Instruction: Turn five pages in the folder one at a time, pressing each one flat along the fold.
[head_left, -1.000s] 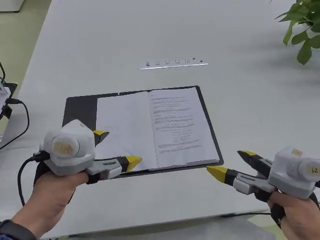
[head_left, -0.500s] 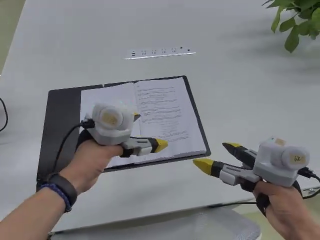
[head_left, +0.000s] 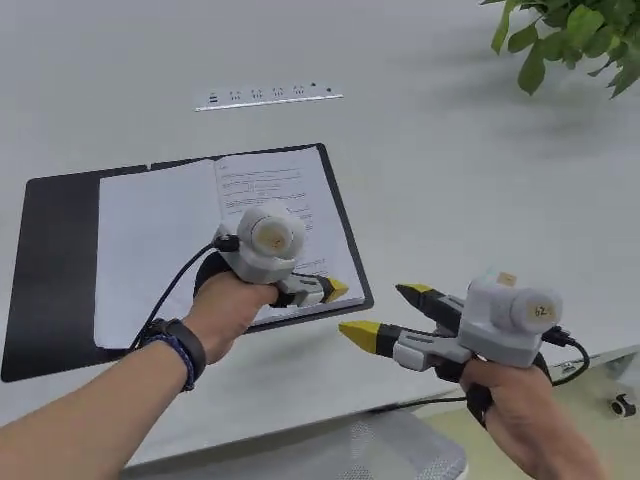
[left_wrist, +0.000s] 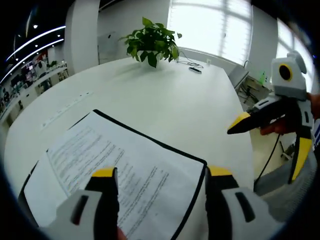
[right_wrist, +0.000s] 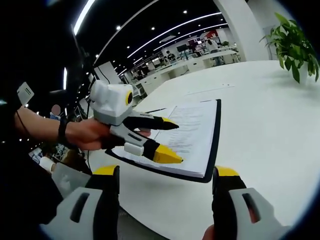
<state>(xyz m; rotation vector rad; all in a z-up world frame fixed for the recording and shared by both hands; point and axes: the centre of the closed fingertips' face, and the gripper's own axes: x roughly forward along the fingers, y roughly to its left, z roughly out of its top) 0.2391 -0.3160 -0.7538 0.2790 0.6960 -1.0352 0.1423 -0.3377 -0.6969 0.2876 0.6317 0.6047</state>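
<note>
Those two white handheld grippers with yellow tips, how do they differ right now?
The left gripper is over the printed page of the black folder, near its lower right corner; the right gripper is off the folder, over bare white table. In the head view the left gripper points rightward and the right gripper leftward, facing it. Both have white bodies and yellow-tipped black jaws, stand open, and hold nothing.

Between the spread jaws of the left gripper (left_wrist: 162, 173) lies the right corner of the folder (left_wrist: 150, 145), its page flat and uncovered. Ahead of these jaws the desk (left_wrist: 165, 102) runs bare up to the plant (left_wrist: 152, 42). To their right hangs the right gripper (head_left: 379, 309), jaws apart, with open desk between the two. Straight ahead of the right jaws the left gripper stands in the way.
</note>
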